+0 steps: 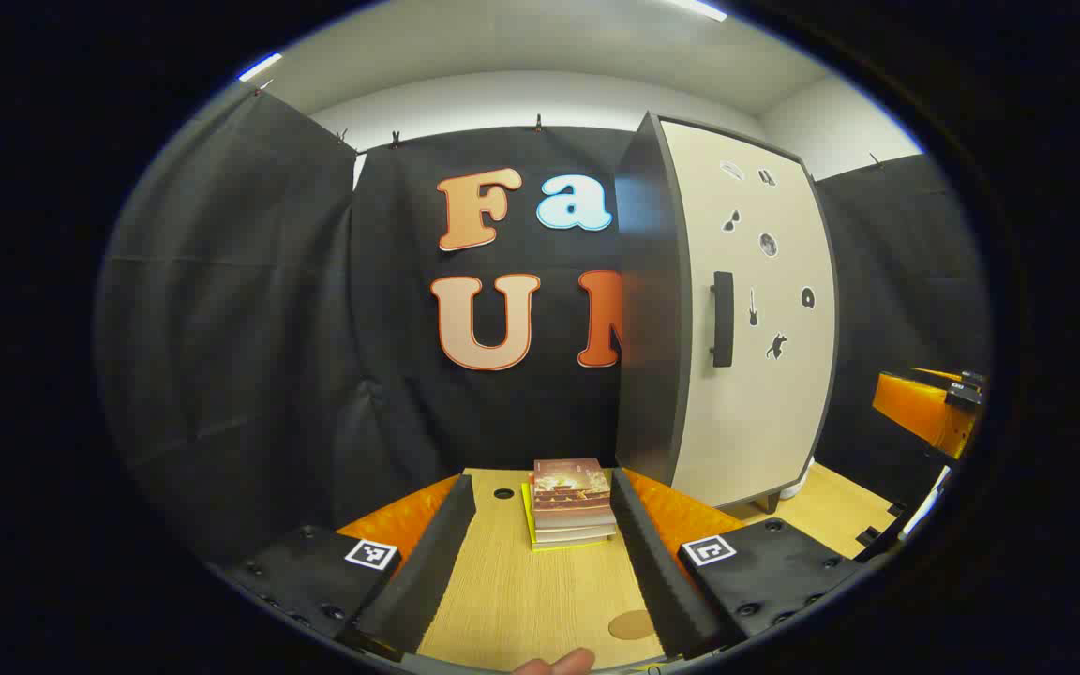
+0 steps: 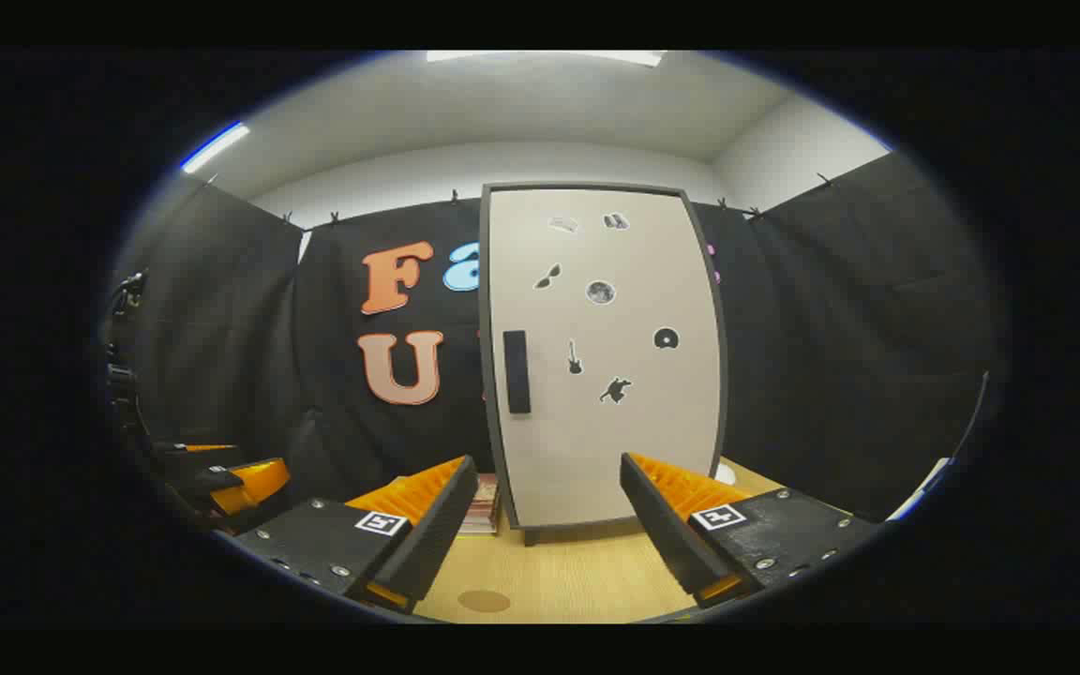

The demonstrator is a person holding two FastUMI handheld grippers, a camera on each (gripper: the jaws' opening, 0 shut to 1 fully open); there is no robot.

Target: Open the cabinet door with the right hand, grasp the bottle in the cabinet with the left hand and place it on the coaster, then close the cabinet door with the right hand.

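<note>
The round brown coaster [image 2: 484,601] lies left of the tall beige cabinet door [image 2: 601,356], still closed, hiding any bottle. Both the left gripper [image 1: 540,562] and right gripper [image 2: 549,525] gape wide, empty. Approaching off-line, the right could slip off the black handle [image 2: 517,371].

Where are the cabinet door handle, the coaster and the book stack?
cabinet door handle [image 2: 517,372]: right gripper view, middle of the dark vertical bar.
coaster [image 1: 632,624]: left gripper view, centre of the round brown disc on the table.
book stack [image 1: 572,499]: left gripper view, top book's cover.
</note>
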